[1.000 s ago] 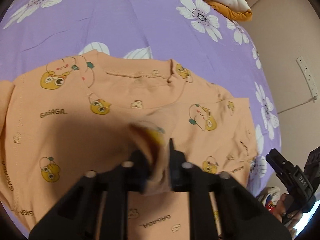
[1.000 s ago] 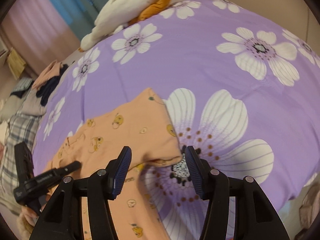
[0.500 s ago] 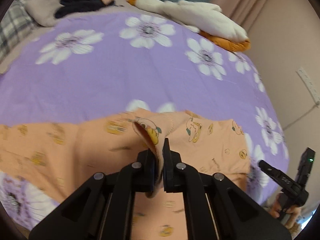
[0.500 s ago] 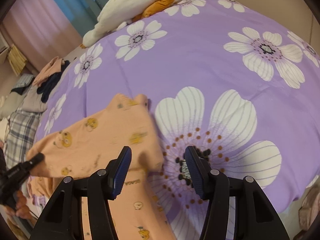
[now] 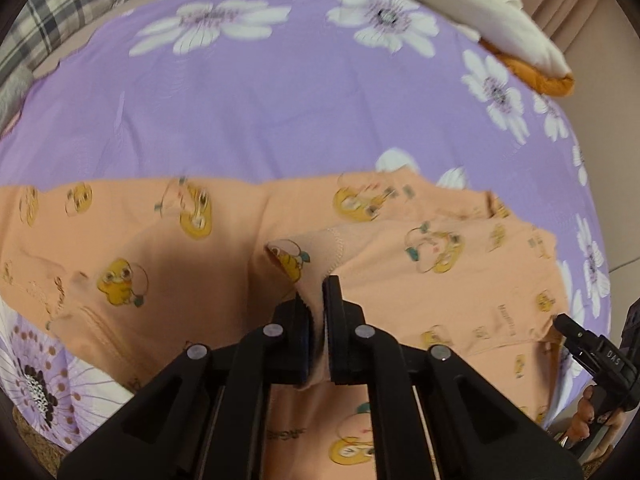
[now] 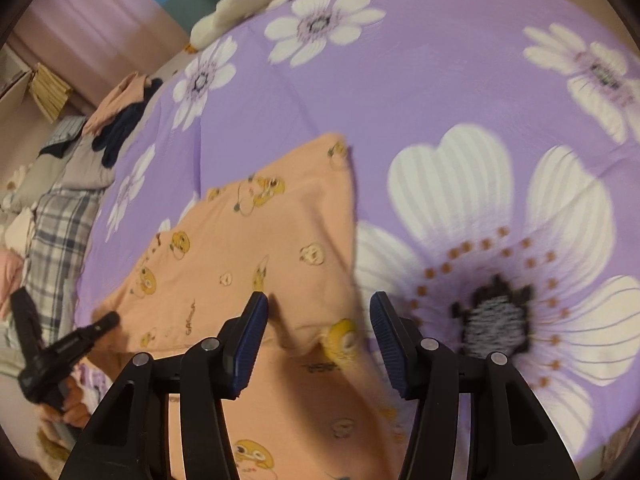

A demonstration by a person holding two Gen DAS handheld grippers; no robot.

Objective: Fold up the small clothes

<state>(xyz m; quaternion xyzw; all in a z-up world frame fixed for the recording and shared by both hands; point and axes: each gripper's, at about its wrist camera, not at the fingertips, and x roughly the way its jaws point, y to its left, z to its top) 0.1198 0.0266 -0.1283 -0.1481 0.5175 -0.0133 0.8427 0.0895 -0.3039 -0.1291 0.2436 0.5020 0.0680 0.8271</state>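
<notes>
The peach shirt point(image 5: 400, 280) lies spread on the purple bedspread point(image 5: 260, 112), toward its near edge, one part already doubled over the body. The left tongs point(image 5: 318, 304) are pinched tight on a hem edge of the shirt, lifting a small peak of cloth above the rest. The right tongs point(image 6: 316, 328) hover with jaws wide apart over the shirt's folded corner point(image 6: 336, 340), holding nothing.

The step in hand looks like carrying the pinched edge across the shirt to make a fold. To do it well, I judge the left tongs should travel low and level, so the thin knit drapes rather than bunches, and lay the hem parallel to the far edge. The right tongs could pin the corner nearest them so the body does not drag.

The shirt is soft, limp jersey printed with yellow cartoon ducks; the bedspread is smooth cotton with large white daisies.
</notes>
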